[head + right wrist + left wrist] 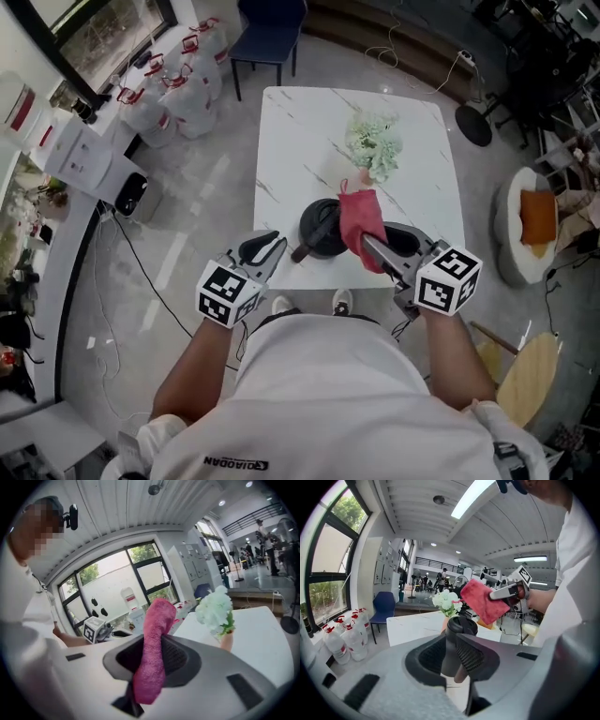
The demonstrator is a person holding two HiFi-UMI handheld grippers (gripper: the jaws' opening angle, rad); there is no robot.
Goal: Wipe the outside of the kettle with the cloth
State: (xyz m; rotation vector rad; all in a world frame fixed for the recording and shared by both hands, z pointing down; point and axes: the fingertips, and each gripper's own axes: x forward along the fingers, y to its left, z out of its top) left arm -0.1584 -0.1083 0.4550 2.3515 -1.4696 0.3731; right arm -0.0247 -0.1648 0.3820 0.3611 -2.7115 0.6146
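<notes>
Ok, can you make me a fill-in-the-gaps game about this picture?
1. The right claw is pinching a pinkish-red ____.
2. The kettle on the white table is coloured ____.
3. The chair at the far end of the table is ____.
4. Past the kettle stands a small vase of white ____.

Missing words: cloth; black; blue; flowers.

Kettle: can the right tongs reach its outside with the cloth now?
Probably yes. The right tongs grip the cloth, which hangs by the kettle's right side with nothing between. The left tongs sit at the handle, opposite; the flowers stand behind.
</notes>
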